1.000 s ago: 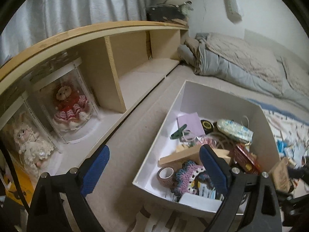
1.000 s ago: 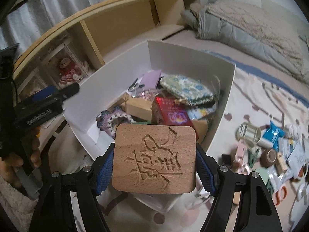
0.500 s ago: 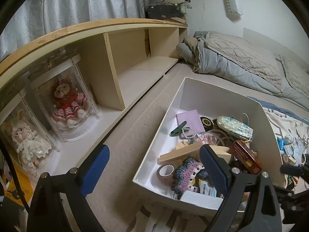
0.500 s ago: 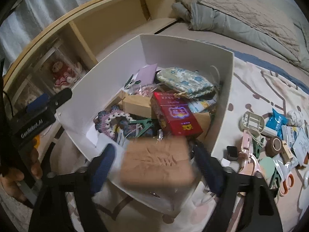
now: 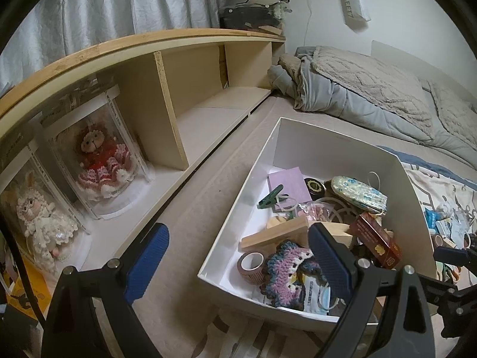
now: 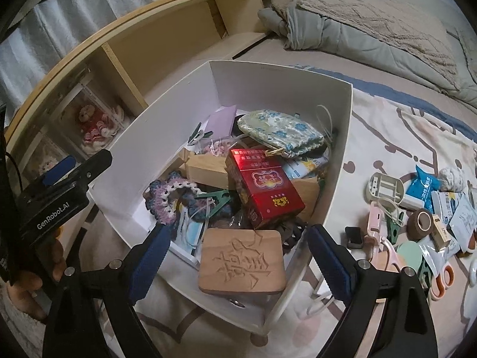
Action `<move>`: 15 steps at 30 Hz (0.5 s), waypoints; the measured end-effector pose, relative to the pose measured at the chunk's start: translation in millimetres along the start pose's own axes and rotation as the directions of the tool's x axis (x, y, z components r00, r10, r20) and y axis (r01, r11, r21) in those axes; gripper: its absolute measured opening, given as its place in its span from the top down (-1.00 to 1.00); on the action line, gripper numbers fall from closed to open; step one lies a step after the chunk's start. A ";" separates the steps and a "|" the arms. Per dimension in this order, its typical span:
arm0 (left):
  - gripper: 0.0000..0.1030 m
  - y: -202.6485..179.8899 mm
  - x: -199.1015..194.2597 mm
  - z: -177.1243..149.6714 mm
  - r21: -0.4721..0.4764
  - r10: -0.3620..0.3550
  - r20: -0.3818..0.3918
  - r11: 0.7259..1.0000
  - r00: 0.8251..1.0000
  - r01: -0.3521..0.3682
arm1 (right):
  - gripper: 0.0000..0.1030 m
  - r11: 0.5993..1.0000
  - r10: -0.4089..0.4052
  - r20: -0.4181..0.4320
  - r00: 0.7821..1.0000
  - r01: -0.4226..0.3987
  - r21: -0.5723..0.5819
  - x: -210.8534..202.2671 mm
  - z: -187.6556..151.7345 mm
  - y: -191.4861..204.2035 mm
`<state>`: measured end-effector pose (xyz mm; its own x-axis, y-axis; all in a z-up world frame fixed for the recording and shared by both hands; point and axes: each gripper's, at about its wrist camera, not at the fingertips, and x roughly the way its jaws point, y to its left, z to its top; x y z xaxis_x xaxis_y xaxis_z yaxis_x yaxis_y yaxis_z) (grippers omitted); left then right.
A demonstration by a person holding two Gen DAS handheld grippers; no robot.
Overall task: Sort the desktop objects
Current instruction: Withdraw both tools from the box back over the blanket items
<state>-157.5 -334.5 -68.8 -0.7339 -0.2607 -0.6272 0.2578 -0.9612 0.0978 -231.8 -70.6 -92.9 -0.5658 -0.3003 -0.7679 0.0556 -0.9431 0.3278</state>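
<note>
Dropped wooden block (image 6: 241, 261) in white box (image 6: 280, 89), between just-opened right gripper (image 6: 238, 259) jaws, untouched

Right claw (image 6: 238, 264) jaws just opened; carved wooden block (image 6: 242, 261) dropped into white box (image 6: 280, 85).

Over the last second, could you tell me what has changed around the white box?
The right gripper has just been opening and let go of the carved wooden block, which dropped into the near end of the white box; nothing is between its pads now. The left gripper stays open and empty, and the box's other contents are unchanged.
</note>
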 end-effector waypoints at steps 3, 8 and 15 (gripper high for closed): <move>-0.85 0.0 -2.1 0.5 -0.001 0.001 0.003 1.000 1.000 -0.001 | -0.82 1.000 0.020 0.022 1.000 -0.020 -0.009 -2.3 0.4 -2.7; -0.85 -1.1 -6.1 1.0 -0.006 -0.003 0.006 1.000 1.000 0.004 | -0.93 0.999 0.010 0.071 0.997 -0.006 -0.046 -10.5 1.3 -6.8; -0.85 -9.6 -13.6 2.8 0.000 -0.016 0.012 1.000 1.000 0.016 | -1.00 0.998 -0.010 0.165 0.986 0.020 -0.061 -26.2 5.3 -15.8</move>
<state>-151.7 -322.0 -59.0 -0.7452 -0.2459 -0.6198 0.2460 -0.9653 0.0873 -222.3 -47.1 -75.0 -0.6945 -0.2633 -0.6695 0.0943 -0.9559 0.2781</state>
